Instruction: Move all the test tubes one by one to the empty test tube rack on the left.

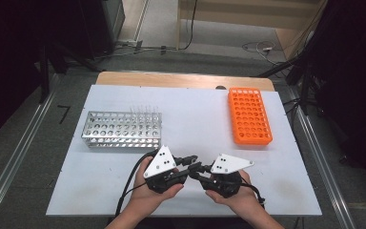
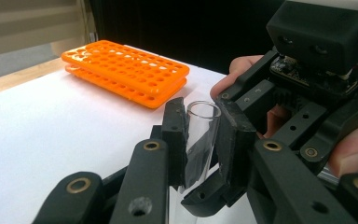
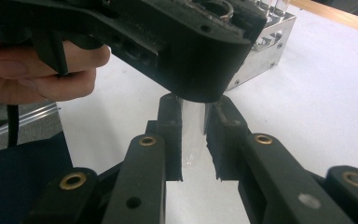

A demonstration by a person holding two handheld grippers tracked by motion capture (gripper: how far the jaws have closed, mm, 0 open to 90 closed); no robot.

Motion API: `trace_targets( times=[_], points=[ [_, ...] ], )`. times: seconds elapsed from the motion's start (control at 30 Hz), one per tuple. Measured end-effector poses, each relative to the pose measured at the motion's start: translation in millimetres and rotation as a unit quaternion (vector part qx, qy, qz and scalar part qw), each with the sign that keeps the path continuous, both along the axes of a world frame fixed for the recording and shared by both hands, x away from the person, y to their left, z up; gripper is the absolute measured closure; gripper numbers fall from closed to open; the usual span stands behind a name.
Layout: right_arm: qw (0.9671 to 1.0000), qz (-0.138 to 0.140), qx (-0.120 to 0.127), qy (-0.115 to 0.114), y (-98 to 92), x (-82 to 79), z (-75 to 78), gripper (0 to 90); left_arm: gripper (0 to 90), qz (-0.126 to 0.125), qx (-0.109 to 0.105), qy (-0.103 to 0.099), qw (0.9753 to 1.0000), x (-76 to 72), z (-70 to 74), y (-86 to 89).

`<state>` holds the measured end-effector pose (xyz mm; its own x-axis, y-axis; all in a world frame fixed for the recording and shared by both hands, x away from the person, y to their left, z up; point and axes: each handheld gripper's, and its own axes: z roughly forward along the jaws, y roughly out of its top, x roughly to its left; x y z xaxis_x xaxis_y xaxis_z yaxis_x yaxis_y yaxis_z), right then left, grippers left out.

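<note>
From above, I hold my left tool (image 1: pixel 192 158) and my right tool (image 1: pixel 196 168) tip to tip near the front edge of the white tabletop (image 1: pixel 195 124), with the metal rack (image 1: pixel 122 129) well off to my left and the orange rack (image 1: pixel 249 116) off to my right.

Along my left tool (image 2: pixel 200 133), its jaws are clamped on a clear glass tube (image 2: pixel 200 135) just below its open rim, the tube standing nearly upright.

Along my right tool (image 3: pixel 193 133), the jaws stand either side of the tube's (image 3: pixel 192 135) rounded lower end; I cannot tell if they grip it yet.

The tube looks light, stiff, slippery and breakable, so I judge a gentle squeeze on the straight wall safest, not the rim.
</note>
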<state>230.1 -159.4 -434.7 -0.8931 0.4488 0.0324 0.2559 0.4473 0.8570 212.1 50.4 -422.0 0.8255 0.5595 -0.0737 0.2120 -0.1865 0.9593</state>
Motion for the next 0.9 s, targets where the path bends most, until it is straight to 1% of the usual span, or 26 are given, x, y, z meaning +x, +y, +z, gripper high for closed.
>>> trace_targets(
  times=[0.33, 0.47, 0.5, 0.53, 0.57, 0.63, 0.7, 0.77, 0.8, 0.83, 0.87, 0.9],
  points=[
    [1.0000, -0.001, 0.001, 0.001, 0.2, 0.5, -0.4, 74.1, 75.4, 0.005, 0.001, -0.004, 1.0000, 0.5, -0.1, 1.6],
    [1.0000, 0.001, 0.003, 0.001, -0.7, 1.6, -0.6, 73.4, 75.5, 0.006, -0.002, -0.004, 1.0000, 0.8, 0.3, 2.4],
    [0.9999, 0.004, 0.010, 0.003, -1.6, 2.1, -0.8, 69.7, 75.5, 0.008, -0.002, -0.005, 1.0000, 1.1, 0.8, 3.4],
    [0.9998, 0.007, 0.015, 0.005, -2.6, 2.9, -0.9, 63.5, 75.5, 0.010, -0.005, -0.004, 0.9999, 1.5, 1.0, 4.3],
    [0.9997, 0.012, 0.019, 0.008, -3.5, 3.7, -1.0, 55.7, 75.5, 0.012, -0.008, -0.002, 0.9999, 2.1, 1.3, 5.8],
    [0.9996, 0.015, 0.021, 0.007, -4.9, 4.7, -0.7, 39.8, 75.5, 0.019, -0.010, 0.000, 0.9998, 3.7, 2.0, 9.2],
    [0.9995, 0.017, 0.024, 0.006, -6.5, 5.7, -0.1, 28.1, 75.5, 0.023, -0.014, 0.001, 0.9996, 4.8, 2.6, 12.1],
    [0.9994, 0.019, 0.028, 0.010, -8.1, 6.2, 0.4, 17.2, 75.5, 0.028, -0.015, 0.001, 0.9995, 5.7, 3.2, 14.8],
    [0.9993, 0.019, 0.029, 0.011, -9.4, 7.1, 0.6, 13.1, 75.5, 0.030, -0.017, 0.001, 0.9994, 5.8, 3.5, 15.6],
    [0.9991, 0.018, 0.033, 0.017, -11.0, 7.4, 0.9, 9.3, 75.5, 0.032, -0.016, 0.002, 0.9994, 6.0, 4.0, 16.9],
    [0.9991, 0.016, 0.037, 0.017, -12.9, 8.3, 0.9, 7.2, 75.5, 0.033, -0.019, 0.004, 0.9993, 6.3, 4.0, 17.7],
    [0.9990, 0.017, 0.039, 0.014, -15.7, 8.7, 0.4, 1.9, 75.5, 0.033, -0.018, 0.004, 0.9993, 6.8, 4.2, 19.1]
  ],
)
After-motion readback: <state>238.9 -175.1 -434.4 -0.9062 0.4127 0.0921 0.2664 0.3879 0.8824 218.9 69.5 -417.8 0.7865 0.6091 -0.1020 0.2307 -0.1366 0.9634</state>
